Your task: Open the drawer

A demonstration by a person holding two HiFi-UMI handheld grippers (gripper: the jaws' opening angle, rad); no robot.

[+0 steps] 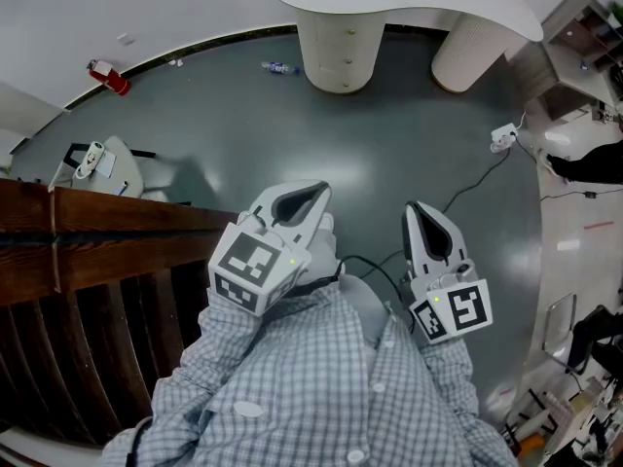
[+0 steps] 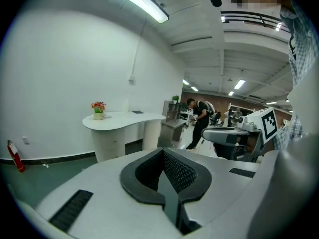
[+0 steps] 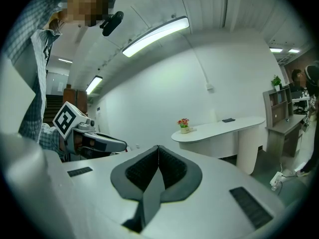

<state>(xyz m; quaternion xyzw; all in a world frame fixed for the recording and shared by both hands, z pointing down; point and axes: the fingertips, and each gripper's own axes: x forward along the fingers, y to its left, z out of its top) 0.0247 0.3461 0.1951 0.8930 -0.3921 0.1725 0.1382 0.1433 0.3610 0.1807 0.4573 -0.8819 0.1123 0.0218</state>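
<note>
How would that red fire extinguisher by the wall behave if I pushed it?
The fire extinguisher looks like a rigid metal cylinder, so it is probably heavy for its size. Standing tall on a narrow base, it might tip when pushed, then roll on its round body.

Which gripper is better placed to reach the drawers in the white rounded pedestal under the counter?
Left, probably: the left gripper lies nearly in line with the white rounded pedestal; the right gripper is off to its side.
</note>
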